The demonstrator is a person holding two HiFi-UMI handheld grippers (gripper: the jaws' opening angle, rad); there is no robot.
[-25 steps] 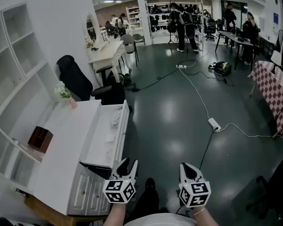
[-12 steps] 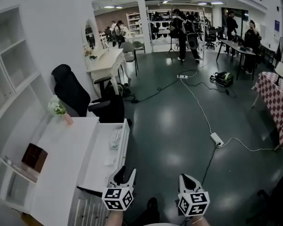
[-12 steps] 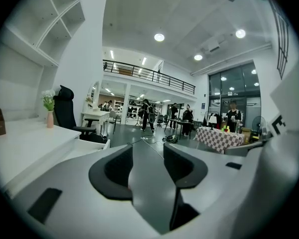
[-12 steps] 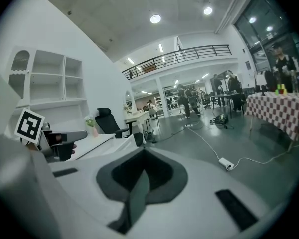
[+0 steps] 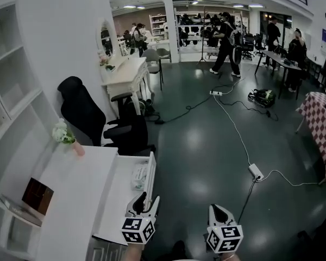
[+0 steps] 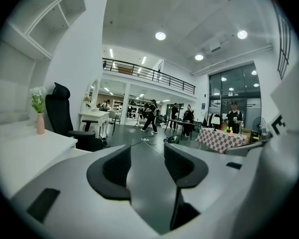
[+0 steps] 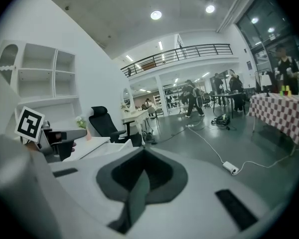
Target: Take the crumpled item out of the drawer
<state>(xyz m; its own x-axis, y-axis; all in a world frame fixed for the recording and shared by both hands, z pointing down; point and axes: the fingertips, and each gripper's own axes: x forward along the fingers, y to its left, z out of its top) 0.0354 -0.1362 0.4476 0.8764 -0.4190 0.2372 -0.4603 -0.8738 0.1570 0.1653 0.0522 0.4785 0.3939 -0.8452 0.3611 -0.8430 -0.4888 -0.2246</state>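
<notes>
The drawer stands open from the white counter, and the crumpled item, pale, lies in its far part. The left claw hovers at the drawer's near end, spread, its jaws having just been opening with nothing between them. The right claw hangs beside it over the dark floor, pressed together, empty

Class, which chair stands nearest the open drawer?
The black office chair, just beyond the drawer; the grey chair stands farther off, by the dressing table.
</notes>
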